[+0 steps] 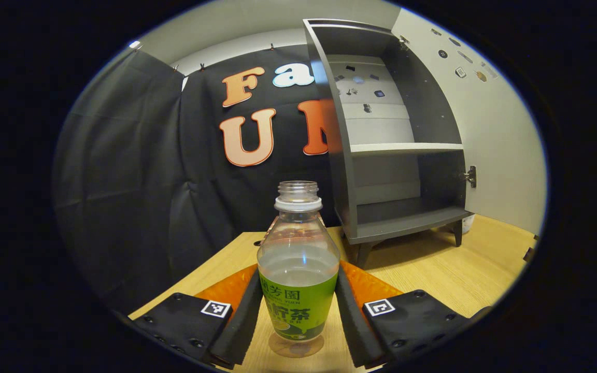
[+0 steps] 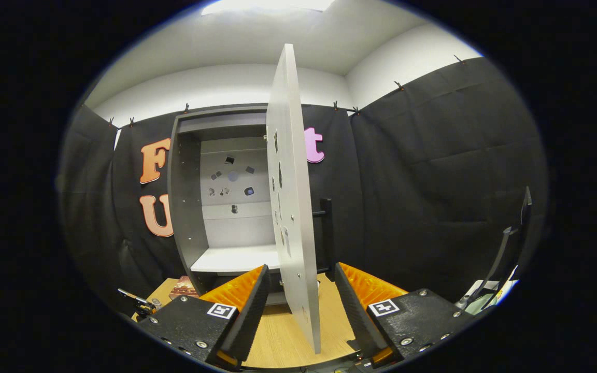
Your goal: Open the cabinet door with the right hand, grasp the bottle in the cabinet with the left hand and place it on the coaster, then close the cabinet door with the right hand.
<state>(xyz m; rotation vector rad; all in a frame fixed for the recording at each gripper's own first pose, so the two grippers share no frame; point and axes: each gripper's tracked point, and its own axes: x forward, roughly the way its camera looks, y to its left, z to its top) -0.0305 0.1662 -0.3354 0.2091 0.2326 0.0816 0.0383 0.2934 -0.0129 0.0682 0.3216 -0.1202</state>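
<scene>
In the left gripper view, the bottle (image 1: 298,269) is seen up close, standing upright between the 2 fingers of the left gripper (image 1: 298,316). The fingers are set narrow, right beside the bottle's sides. It cannot be told for sure if both are pressing on it. The bottle has no cap on, so it is kept straight up to stop a spill. It is out of the cabinet (image 1: 397,140) now, low over the near part of the wooden table (image 1: 433,269). A clear round base can be made out under it; whether that is the coaster cannot be told.

Farther off, to the right, the cabinet is seen open, with bare shelves.

In the right gripper view, the cabinet door (image 2: 290,207) is seen edge-on between the 2 fingers of the right gripper (image 2: 298,311). The fingers are held wide, with a gap on each side of the door's thin edge. This spot was likely picked so the door can be pushed shut next. Open room for the swing is seen on both sides.
</scene>
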